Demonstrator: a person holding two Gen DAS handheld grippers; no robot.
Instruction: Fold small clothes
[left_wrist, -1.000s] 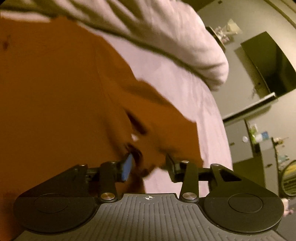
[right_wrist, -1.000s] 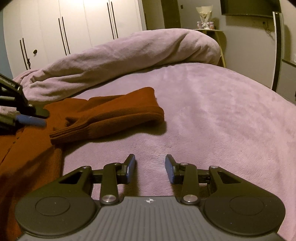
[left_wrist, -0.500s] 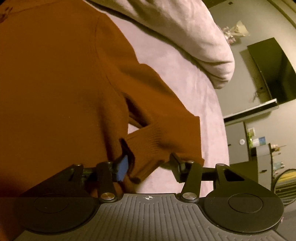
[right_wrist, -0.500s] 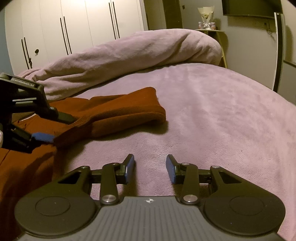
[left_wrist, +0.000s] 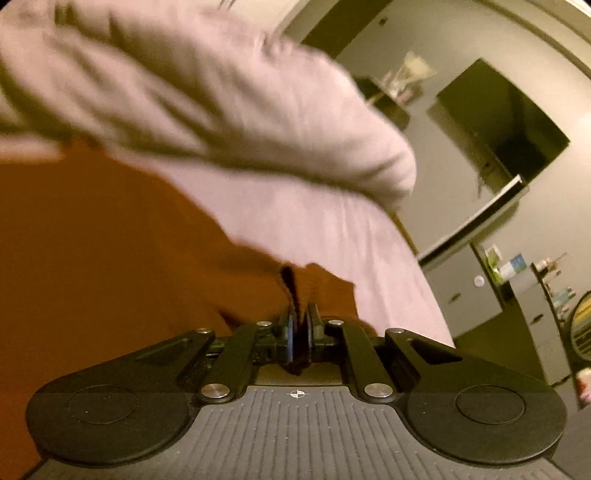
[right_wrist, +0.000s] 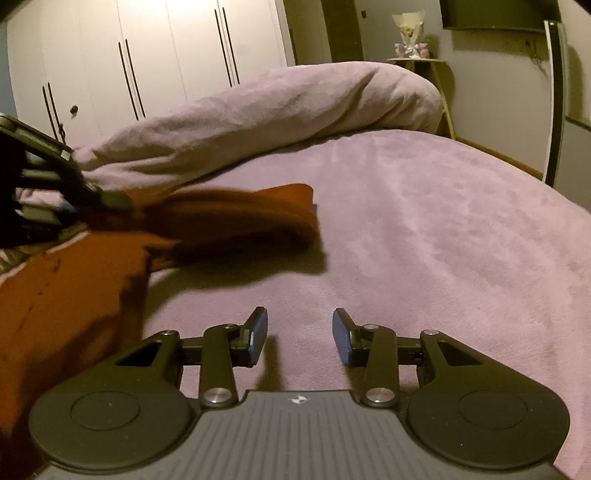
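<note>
A rust-brown knitted sweater (left_wrist: 110, 236) lies on the purple bed cover (right_wrist: 424, 221). My left gripper (left_wrist: 299, 321) is shut on the sweater's sleeve cuff, with a fold of brown knit pinched between its pads. In the right wrist view the left gripper (right_wrist: 70, 206) shows at the far left, holding the sleeve (right_wrist: 236, 218) lifted and stretched above the bed. The sweater's body (right_wrist: 66, 295) lies flat at the left. My right gripper (right_wrist: 299, 332) is open and empty, low over the bare cover to the right of the sweater.
A rolled purple duvet (right_wrist: 266, 110) lies across the back of the bed. White wardrobe doors (right_wrist: 147, 55) stand behind it. A small side table (right_wrist: 417, 62) and a dark wall screen (left_wrist: 502, 118) are at the right beyond the bed's edge.
My left gripper closed on the sleeve cuff and lifted it up and back toward the duvet. The sleeve now hangs stretched. The right gripper stayed still and open.
</note>
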